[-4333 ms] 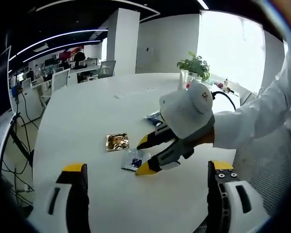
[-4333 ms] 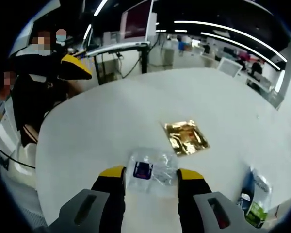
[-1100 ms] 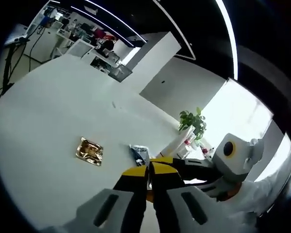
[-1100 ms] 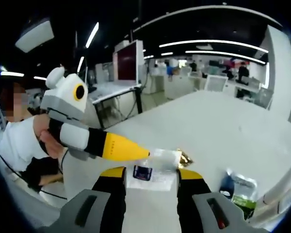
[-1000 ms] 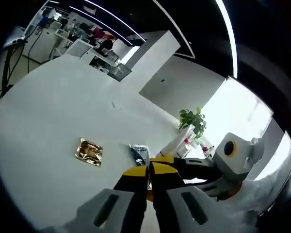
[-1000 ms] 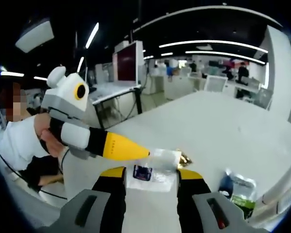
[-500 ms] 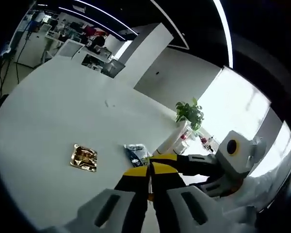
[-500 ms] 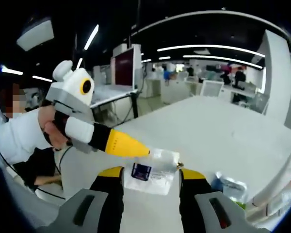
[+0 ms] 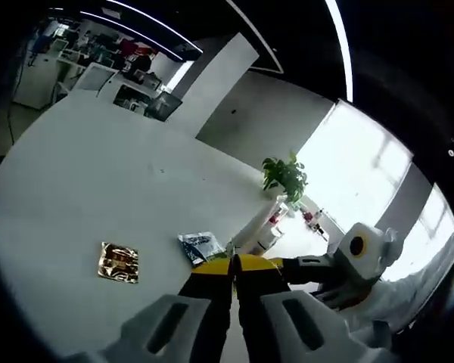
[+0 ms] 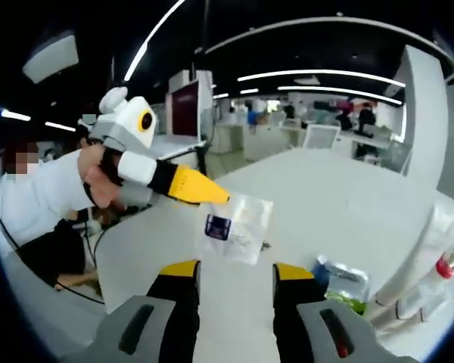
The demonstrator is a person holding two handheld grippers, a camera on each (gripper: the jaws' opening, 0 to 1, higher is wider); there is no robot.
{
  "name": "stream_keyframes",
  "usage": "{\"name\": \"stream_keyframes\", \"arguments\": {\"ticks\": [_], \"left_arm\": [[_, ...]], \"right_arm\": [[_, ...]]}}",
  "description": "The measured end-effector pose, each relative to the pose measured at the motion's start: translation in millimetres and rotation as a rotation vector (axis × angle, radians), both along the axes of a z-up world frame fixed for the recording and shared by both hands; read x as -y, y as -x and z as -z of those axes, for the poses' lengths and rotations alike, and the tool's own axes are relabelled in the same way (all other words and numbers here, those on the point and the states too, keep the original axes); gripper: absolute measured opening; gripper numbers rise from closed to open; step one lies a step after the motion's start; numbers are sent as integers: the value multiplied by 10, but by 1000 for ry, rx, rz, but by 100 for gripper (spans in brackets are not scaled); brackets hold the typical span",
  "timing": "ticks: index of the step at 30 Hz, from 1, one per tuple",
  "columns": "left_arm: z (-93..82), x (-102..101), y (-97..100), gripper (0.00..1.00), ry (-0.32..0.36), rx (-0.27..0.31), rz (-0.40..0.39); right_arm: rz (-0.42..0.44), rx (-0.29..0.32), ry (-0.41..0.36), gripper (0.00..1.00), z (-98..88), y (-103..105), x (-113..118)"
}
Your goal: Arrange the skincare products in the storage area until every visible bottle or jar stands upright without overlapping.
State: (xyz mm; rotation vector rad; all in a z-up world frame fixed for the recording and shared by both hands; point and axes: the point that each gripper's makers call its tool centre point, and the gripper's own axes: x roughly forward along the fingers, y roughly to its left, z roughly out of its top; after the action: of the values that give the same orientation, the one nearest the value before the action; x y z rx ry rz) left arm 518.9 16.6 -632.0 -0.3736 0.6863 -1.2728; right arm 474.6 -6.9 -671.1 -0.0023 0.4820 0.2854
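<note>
A large round white table (image 9: 83, 189) carries the loose items. In the right gripper view the left gripper (image 10: 212, 198) reaches in from the left, held in a person's hand (image 10: 102, 178); its yellow-tipped fingers are pressed together on the upper left corner of a clear plastic sachet (image 10: 237, 224) with a dark blue label, which hangs in the air above the table. The sachet sits above and between the right gripper (image 10: 235, 281)'s two fingers without touching either; those fingers stand spread apart with nothing between them.

In the left gripper view the left gripper's own fingers (image 9: 216, 274) lie tight against each other, and the right gripper (image 9: 287, 266) shows just behind them, coming in from the right.

On the table, a blue and green packet (image 10: 339, 286) lies near the right finger of the right gripper; in the left gripper view it lies just beyond the closed fingertips. A gold foil sachet (image 9: 118, 262) lies flat, well to the left of that packet. White tubes with red caps (image 10: 427, 261) stand at the table's edge, near a potted green plant (image 9: 284, 175).
</note>
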Motion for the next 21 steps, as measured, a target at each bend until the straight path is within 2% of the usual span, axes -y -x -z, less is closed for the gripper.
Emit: {"name": "stream_keyframes", "arguments": {"ticks": [3, 6, 7, 8, 10, 12, 14, 15, 17, 19, 21], "left_arm": [[-41, 21, 64, 0, 18, -9, 30], [-84, 30, 142, 0, 38, -25, 57], [-113, 25, 173, 0, 47, -19, 67], [-129, 19, 190, 0, 53, -22, 72], [-194, 14, 250, 0, 84, -36, 97], [-255, 7, 315, 0, 111, -57, 128], [-303, 12, 346, 0, 124, -55, 142], [-315, 5, 342, 0, 129, -59, 139], [-340, -12, 324, 0, 140, -59, 140], [-364, -6, 337, 0, 156, -69, 163], [-375, 1, 359, 0, 160, -71, 174]], "right_arm": [[7, 0, -36, 22, -26, 48, 62], [12, 5, -111, 18, -78, 83, 79], [-15, 7, -143, 17, -105, 112, 48], [-16, 18, -184, 17, -142, 127, 36], [-54, 26, -214, 17, -169, 168, -1], [-50, 38, -251, 19, -189, 173, 7], [-60, 29, -351, 21, -218, 197, -24], [-67, 44, -388, 20, -254, 202, -22], [-69, 28, -432, 14, -255, 231, -20], [-70, 42, -432, 12, -254, 223, 11], [-63, 31, -502, 12, -276, 223, -22]]}}
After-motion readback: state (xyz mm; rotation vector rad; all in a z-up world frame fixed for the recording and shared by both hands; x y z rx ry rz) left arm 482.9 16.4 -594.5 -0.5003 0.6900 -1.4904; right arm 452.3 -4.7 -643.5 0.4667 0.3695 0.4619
